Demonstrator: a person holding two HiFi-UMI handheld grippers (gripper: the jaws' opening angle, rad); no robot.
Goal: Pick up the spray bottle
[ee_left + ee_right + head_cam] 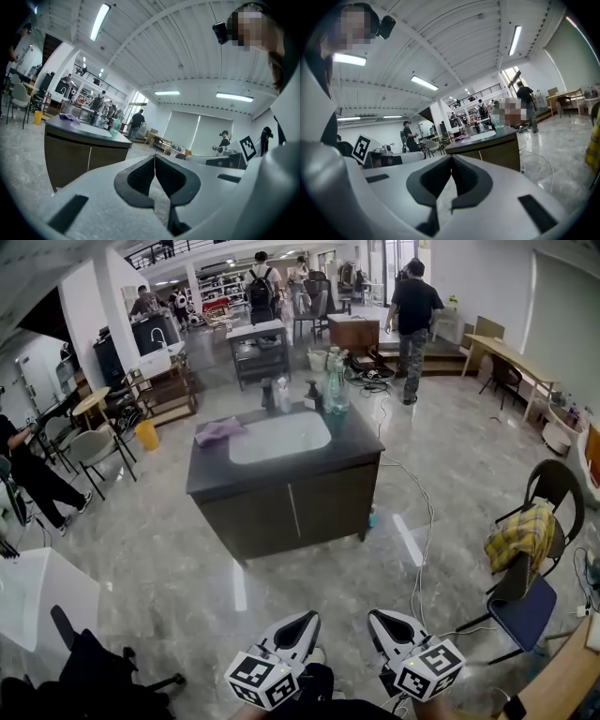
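Both tongs, left gripper (304, 619) and right gripper (379, 617), closed and empty, well short of the dark sink cabinet (281, 498); translucent green plastic spray bottle (336, 382) upright on its far-right corner, right gripper likely nearer.

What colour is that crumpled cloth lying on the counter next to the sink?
The cloth is purple, and the head view shows it best.
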